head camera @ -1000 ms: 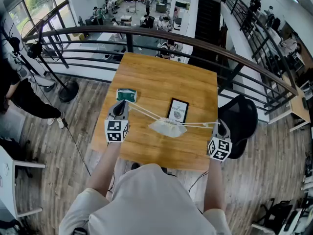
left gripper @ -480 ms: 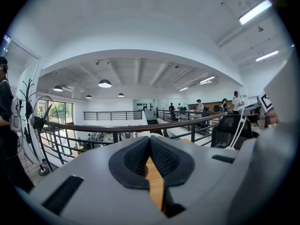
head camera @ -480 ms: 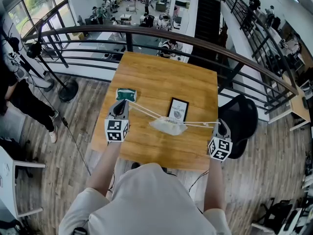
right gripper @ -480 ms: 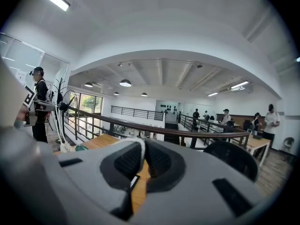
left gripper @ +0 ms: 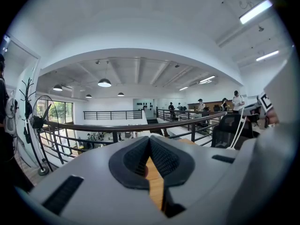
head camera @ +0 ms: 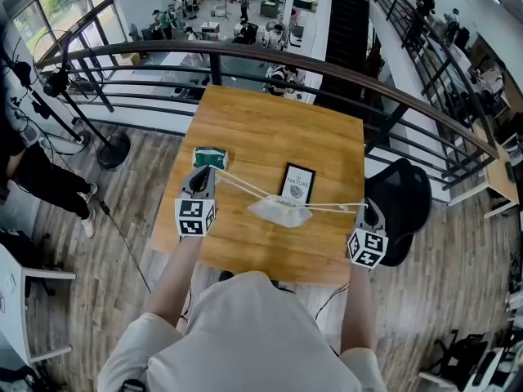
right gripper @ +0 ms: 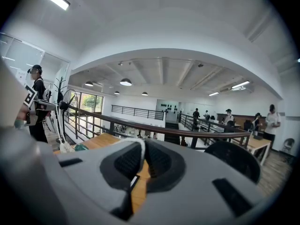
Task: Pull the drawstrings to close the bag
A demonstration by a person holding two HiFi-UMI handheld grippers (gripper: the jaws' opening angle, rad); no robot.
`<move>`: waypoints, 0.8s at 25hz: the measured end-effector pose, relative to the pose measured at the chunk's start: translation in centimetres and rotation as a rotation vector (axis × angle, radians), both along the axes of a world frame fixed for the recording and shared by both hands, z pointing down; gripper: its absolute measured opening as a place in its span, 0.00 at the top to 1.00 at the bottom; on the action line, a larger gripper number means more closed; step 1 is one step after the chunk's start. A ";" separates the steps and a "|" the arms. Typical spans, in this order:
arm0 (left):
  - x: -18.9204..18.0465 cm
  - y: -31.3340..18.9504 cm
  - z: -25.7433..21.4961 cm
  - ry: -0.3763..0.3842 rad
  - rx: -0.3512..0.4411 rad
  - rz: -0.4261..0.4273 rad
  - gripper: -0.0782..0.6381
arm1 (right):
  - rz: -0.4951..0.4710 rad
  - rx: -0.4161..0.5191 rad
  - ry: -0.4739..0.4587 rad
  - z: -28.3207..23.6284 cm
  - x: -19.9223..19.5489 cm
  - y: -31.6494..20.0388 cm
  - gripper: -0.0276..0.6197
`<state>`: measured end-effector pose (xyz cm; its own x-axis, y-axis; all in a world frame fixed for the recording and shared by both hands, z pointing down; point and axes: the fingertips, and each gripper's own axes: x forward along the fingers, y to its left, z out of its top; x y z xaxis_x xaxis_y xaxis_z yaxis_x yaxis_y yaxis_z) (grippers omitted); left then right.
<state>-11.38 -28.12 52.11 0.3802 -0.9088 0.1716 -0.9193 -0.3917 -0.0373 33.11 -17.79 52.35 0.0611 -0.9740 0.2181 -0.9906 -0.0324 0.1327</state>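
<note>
Small pale fabric drawstring bag (head camera: 280,211) on the wooden counter (head camera: 270,129), roughly midway between both grippers: to the right of the left gripper (head camera: 202,178) and to the left of the right gripper (head camera: 370,209). White drawstrings (head camera: 237,184) stretched taut from the bag's mouth, running gripper to gripper. Left gripper pinched fully together on its cord end, the right one clamped on cord draped over its jaws. Mouth seemingly gathered, so probably little outward pull left.

Black book (head camera: 297,184) just beyond the bag, green packet (head camera: 210,158) just ahead of the left gripper. Black chair (head camera: 404,198) beside the right gripper, dark metal railing (head camera: 343,76) past the counter's far edge.
</note>
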 end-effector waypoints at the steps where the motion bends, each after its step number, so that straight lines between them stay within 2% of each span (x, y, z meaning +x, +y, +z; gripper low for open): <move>1: 0.0 0.0 0.0 0.000 0.000 0.001 0.90 | 0.000 0.000 0.000 0.0 0.0 0.0 0.95; 20: 0.9 0.4 0.1 0.001 -0.004 -0.007 0.90 | -0.024 -0.007 0.018 -0.1 0.4 -0.4 0.96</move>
